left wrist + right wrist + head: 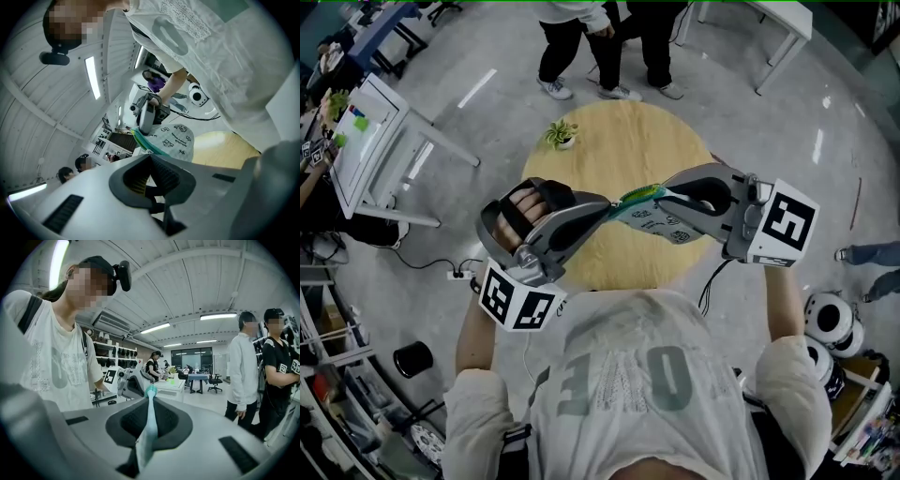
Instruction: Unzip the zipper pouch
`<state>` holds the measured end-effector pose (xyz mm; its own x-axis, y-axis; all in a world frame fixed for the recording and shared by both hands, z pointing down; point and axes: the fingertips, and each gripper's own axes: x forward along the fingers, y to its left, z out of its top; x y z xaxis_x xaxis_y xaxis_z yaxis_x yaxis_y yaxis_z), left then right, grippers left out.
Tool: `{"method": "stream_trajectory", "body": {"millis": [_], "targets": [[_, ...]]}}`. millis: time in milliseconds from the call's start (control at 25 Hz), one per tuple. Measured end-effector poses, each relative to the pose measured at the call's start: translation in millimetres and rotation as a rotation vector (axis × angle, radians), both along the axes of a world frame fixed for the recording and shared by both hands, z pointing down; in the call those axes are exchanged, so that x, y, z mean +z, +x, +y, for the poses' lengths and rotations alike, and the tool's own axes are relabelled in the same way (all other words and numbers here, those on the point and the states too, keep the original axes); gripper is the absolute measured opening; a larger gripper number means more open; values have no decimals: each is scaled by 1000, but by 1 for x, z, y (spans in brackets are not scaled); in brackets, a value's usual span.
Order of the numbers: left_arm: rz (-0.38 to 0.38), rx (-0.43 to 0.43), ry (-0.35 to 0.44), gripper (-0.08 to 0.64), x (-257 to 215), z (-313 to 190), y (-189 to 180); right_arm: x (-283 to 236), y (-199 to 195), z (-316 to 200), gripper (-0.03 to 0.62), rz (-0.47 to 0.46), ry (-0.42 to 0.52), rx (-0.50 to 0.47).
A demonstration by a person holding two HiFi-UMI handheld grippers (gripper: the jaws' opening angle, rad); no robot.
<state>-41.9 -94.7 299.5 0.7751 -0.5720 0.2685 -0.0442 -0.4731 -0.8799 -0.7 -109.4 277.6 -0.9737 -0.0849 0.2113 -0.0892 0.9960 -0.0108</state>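
I hold a white zipper pouch (661,221) with black doodles and a teal zipper edge (639,195) in the air over a round wooden table (619,150). My left gripper (609,208) is shut on the pouch's left end, and my right gripper (664,195) is shut on its right end. In the left gripper view the pouch (178,139) runs from my jaws to the right gripper (147,112). In the right gripper view the teal edge (150,416) stands pinched between the jaws, with the left gripper (127,383) beyond. I cannot make out the zipper pull.
A small potted plant (561,134) stands at the table's far left edge. Two people (581,47) stand just beyond the table. A white desk (370,141) is at the left, another table (778,23) at the upper right, and a power strip (459,274) lies on the floor.
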Motion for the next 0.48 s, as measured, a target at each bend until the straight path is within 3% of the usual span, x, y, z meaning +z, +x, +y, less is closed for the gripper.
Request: {"method": "stream_trajectory", "body": {"millis": [480], "targets": [[7,-78,-63,26,19,-11,-24,-30,51,-25,35,-75,64,186]]}}
